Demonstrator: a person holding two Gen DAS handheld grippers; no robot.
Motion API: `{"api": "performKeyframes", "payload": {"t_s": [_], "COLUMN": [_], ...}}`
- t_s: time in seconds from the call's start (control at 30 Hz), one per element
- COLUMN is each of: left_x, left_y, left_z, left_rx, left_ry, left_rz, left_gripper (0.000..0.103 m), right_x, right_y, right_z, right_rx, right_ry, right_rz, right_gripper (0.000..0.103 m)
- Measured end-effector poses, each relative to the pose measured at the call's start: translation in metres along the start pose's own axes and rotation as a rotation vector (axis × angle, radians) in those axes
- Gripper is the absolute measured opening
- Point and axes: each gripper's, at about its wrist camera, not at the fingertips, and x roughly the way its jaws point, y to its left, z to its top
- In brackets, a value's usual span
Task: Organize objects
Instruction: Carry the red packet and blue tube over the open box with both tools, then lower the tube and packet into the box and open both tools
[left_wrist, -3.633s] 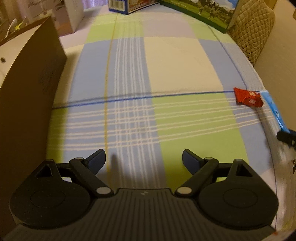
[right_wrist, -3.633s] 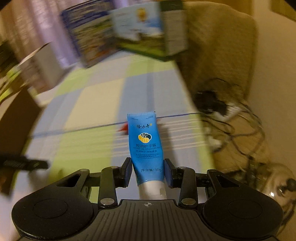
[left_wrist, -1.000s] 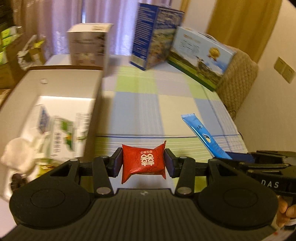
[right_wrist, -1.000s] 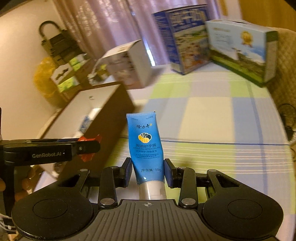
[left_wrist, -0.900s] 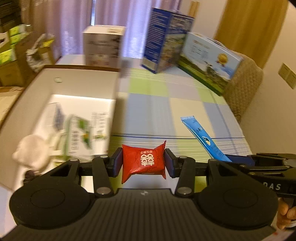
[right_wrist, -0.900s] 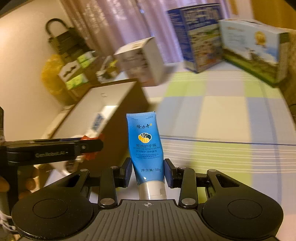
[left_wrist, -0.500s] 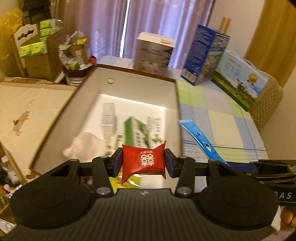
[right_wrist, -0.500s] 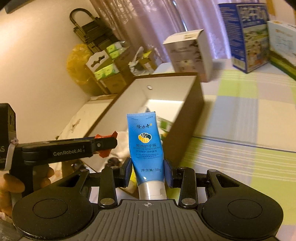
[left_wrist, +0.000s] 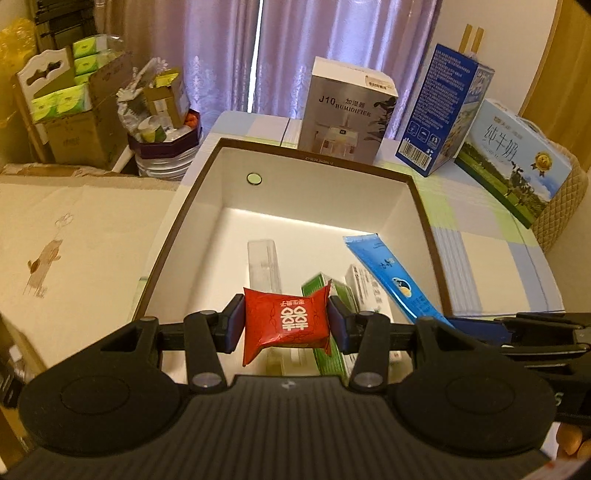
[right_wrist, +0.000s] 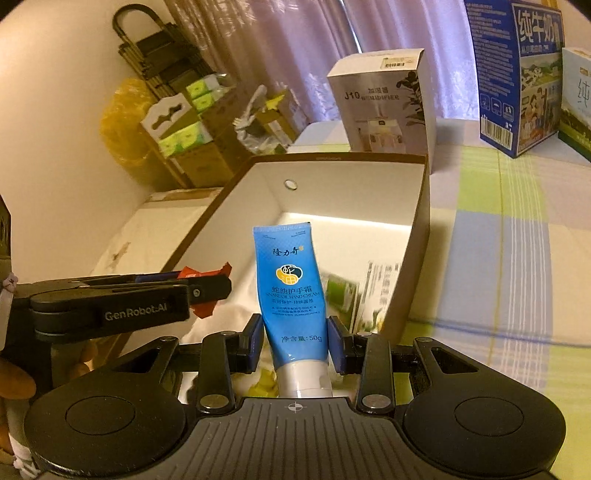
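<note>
Right now a small red foil sachet with white characters (left_wrist: 286, 322) sits pinched between the two blue pads of the left tongs (left_wrist: 286, 326), held above the near end of an open cardboard box with brown outer walls and a white inside (left_wrist: 400, 206). Just beside it, a blue plastic hand-cream tube with a white cap (right_wrist: 291, 295) stands upright between the pads of the right tongs (right_wrist: 295, 343), which press on its lower body just above the cap; in the left wrist view the same tube slants across the box's right side.

Down in the box lie a clear plastic case (left_wrist: 263, 264), a green and white carton (left_wrist: 327, 295) and a white printed carton (left_wrist: 367, 286) next to it, with something white and crumpled near the front in the right wrist view. A small round metal disc (left_wrist: 254, 178) is set in the far inner wall.

Past the box, on the tabletop covered by a green, blue and cream checked cloth (left_wrist: 498, 258), stand a white humidifier box (left_wrist: 347, 114), a tall blue milk carton box (left_wrist: 441, 110) and a lower blue and green milk gift box (left_wrist: 513, 158). To the left, off the tabletop, are brown cardboard cartons holding green tissue packs (left_wrist: 70, 110). Purple curtains (left_wrist: 295, 48) hang behind.
</note>
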Motion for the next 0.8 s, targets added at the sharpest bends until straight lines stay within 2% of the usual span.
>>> {"api": "performKeyframes", "payload": {"t_s": [0.37,0.8], "left_x": [0.058,0.087], "left_y": [0.005,0.011], "left_z": [0.03,0.044], "left_rx": [0.021,0.019], "left_ry": [0.053,0.084], "left_rz": [-0.016,-0.016], "left_gripper": [0.042,0.042], "right_x": [0.05,0.085], "right_y": [-0.013,-0.031], "right_z": [0.04,0.068], "right_rx": [-0.023,0.02], "right_ry": [0.02,0.049], "right_rz": [-0.099,-0.113], "right_gripper": [0.034,0.034]}}
